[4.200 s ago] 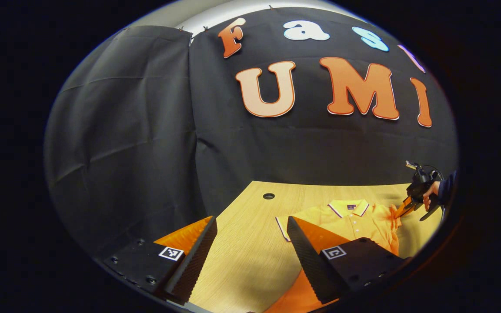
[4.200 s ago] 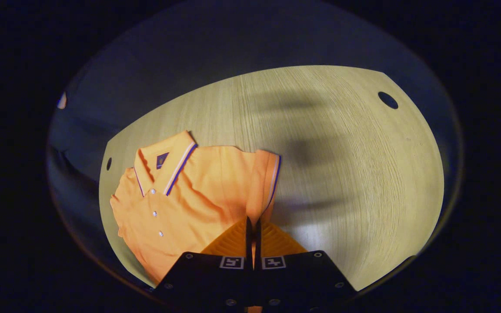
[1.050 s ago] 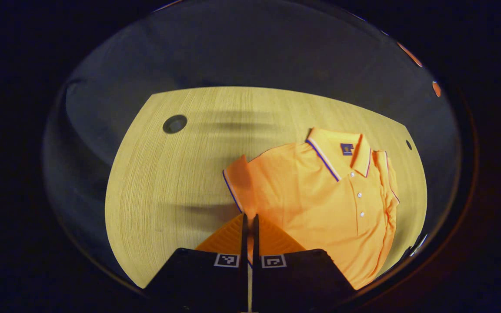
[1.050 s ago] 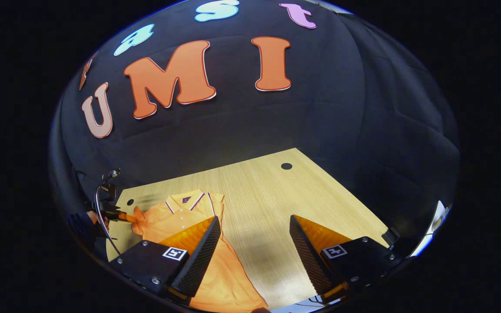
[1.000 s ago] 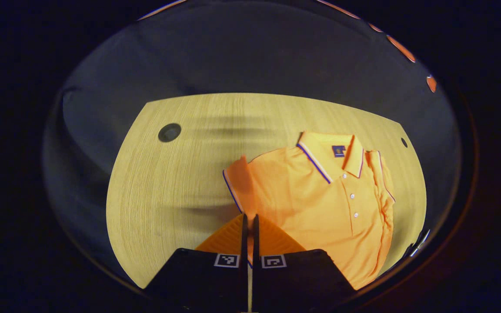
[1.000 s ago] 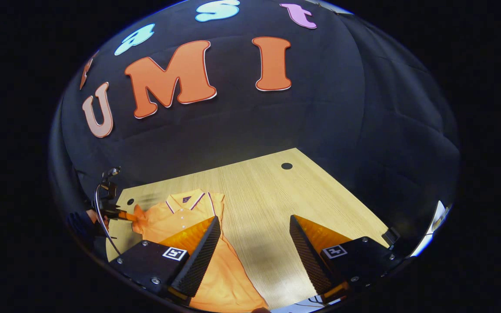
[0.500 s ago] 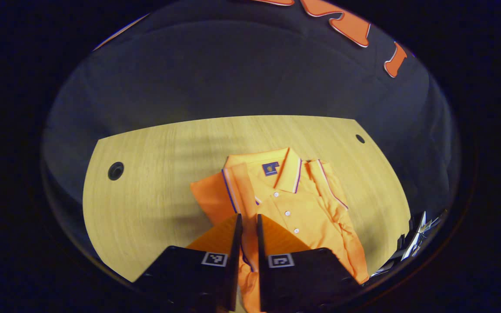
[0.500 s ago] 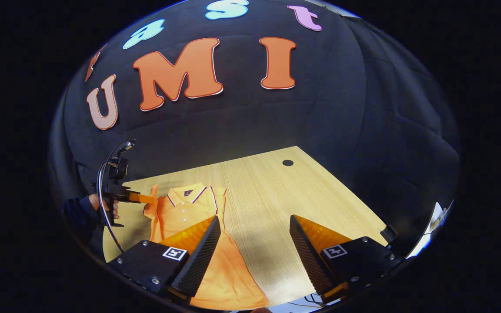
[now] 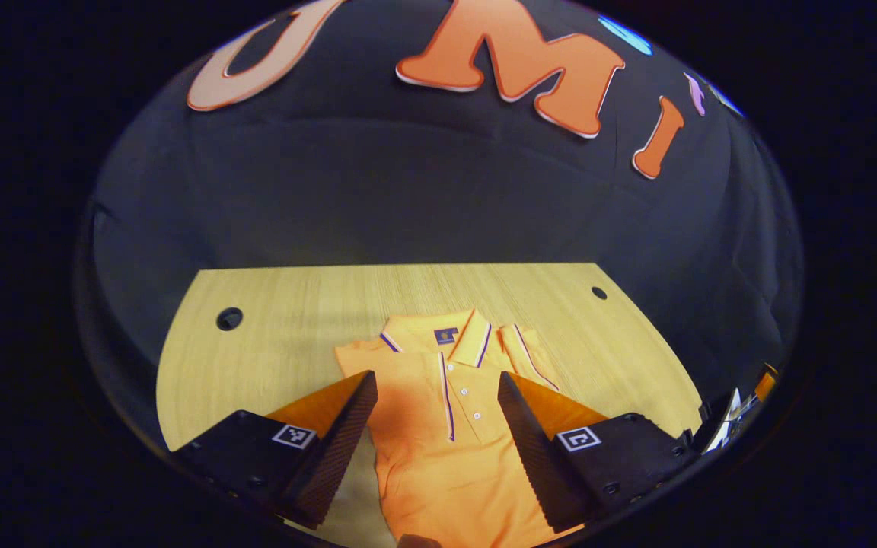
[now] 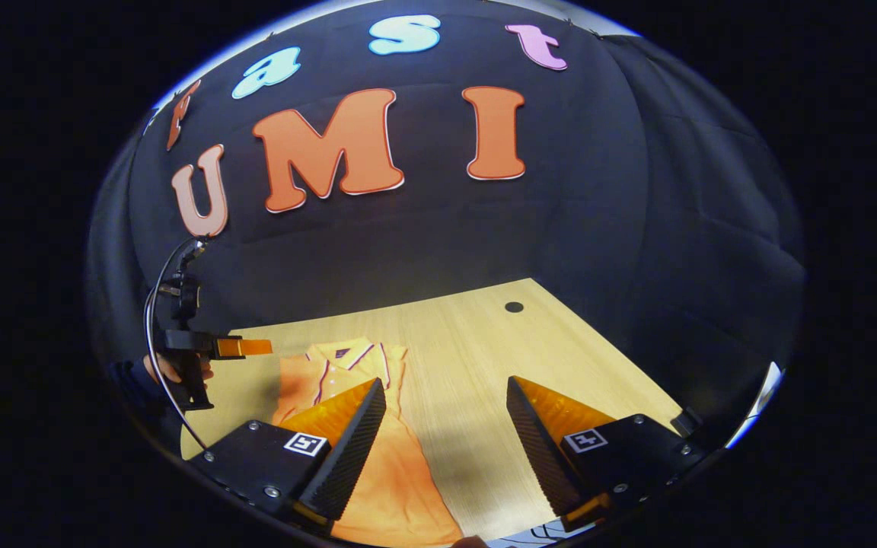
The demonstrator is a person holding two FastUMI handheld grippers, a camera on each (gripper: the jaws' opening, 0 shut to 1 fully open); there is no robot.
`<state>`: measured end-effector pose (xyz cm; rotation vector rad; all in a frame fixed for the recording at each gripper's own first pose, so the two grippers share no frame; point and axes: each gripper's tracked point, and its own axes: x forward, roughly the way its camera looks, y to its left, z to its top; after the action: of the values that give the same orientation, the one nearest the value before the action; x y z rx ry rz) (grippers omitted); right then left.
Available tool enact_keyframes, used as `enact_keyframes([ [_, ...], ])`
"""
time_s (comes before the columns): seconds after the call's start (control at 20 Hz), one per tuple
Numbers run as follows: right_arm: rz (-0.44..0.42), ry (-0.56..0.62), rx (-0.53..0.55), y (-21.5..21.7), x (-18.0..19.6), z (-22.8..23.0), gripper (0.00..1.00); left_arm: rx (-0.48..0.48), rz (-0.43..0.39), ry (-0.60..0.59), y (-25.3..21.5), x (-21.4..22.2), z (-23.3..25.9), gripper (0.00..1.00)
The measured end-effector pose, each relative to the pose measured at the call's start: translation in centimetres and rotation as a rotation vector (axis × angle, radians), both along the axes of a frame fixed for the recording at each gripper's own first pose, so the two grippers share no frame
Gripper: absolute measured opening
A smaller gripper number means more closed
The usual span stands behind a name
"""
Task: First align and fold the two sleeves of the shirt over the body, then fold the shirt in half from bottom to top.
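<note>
The orange polo shirt (image 9: 438, 426) lies flat on the wooden table (image 9: 279, 320), collar toward the back wall, both sleeves folded in over the body. In the left gripper view my left gripper (image 9: 436, 388) stands open above the shirt's chest, nothing between its fingers. In the right gripper view my right gripper (image 10: 446, 396) is open near the table's front, its left finger over the shirt (image 10: 377, 464). That view also catches the left gripper (image 10: 252, 348), held by a hand above the table beside the collar.
The table has two round cable holes (image 9: 229, 318) (image 9: 599, 292) near its back corners. Black cloth walls close the booth behind and at the sides. Bare wood (image 10: 530, 350) lies right of the shirt.
My left gripper carried the left sleeve over the body, opened, let it go and lifted away. The sleeve now lies flat on the chest. The right gripper stayed open, nearly still.
</note>
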<state>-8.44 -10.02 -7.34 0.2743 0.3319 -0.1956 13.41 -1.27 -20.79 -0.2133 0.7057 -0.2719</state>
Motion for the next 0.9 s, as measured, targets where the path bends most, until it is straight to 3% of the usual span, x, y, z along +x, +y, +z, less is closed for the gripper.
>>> enact_keyframes([
  [0.25,0.128,-0.081,0.011,2.1,-0.6,1.6,0.97,0.005,0.162,-0.225,4.2,-5.5,8.2,0.99],
  [0.5,0.233,-0.167,-0.039,4.6,-3.1,2.0,0.97,0.068,0.262,-0.400,6.0,-12.1,13.2,0.98],
  [0.75,0.271,-0.288,-0.102,6.1,-6.0,4.3,0.97,0.059,0.349,-0.521,7.6,-19.4,18.8,0.97],
  [0.9,0.289,-0.336,-0.130,6.9,-6.9,4.9,0.97,0.078,0.375,-0.662,8.3,-23.0,21.7,0.97],
])
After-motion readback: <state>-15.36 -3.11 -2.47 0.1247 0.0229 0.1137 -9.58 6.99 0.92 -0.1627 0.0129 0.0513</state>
